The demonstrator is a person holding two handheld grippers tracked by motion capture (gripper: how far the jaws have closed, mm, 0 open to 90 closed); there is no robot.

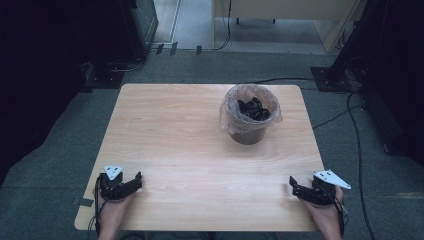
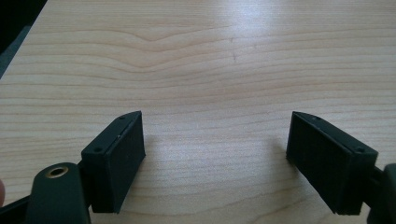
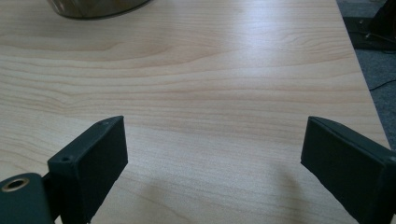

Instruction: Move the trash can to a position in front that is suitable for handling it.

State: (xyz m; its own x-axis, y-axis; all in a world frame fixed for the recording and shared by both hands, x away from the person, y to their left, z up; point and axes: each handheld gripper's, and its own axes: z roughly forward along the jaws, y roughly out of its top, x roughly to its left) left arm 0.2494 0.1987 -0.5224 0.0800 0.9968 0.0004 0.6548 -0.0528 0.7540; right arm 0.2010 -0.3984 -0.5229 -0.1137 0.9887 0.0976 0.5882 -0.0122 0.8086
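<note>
Item 1, table [image 1: 200, 150]: light wood, rounded corners, long axis running left to right across my front. Its near edge is partly hidden behind my forearms at the bottom of the high view.

Item 2, bin [image 1: 249, 114]: small round bucket lined with a thin clear bag, standing upright on the far right part of the table, mouth facing up. Dark pieces [image 1: 254, 108] lie inside; I cannot make out what they are. In the right gripper view its base [image 3: 95, 8] is cut off at the top edge.

Item 3, my left gripper [image 1: 132, 182]: resting at the near left corner of the table, pointing right and slightly away from me. Jaws spread wide, nothing between them but bare wood [image 2: 215, 140].

Item 4, my right gripper [image 1: 295, 186]: at the near right corner, pointing left toward the table's middle, well apart from the bin. Jaws likewise parted and empty [image 3: 212, 158]; the right-hand jaw is cut off by the frame corner.

Item 5, surroundings: grey floor, cables [image 1: 357, 150], dark shapes at both sides too dim to identify.
</note>
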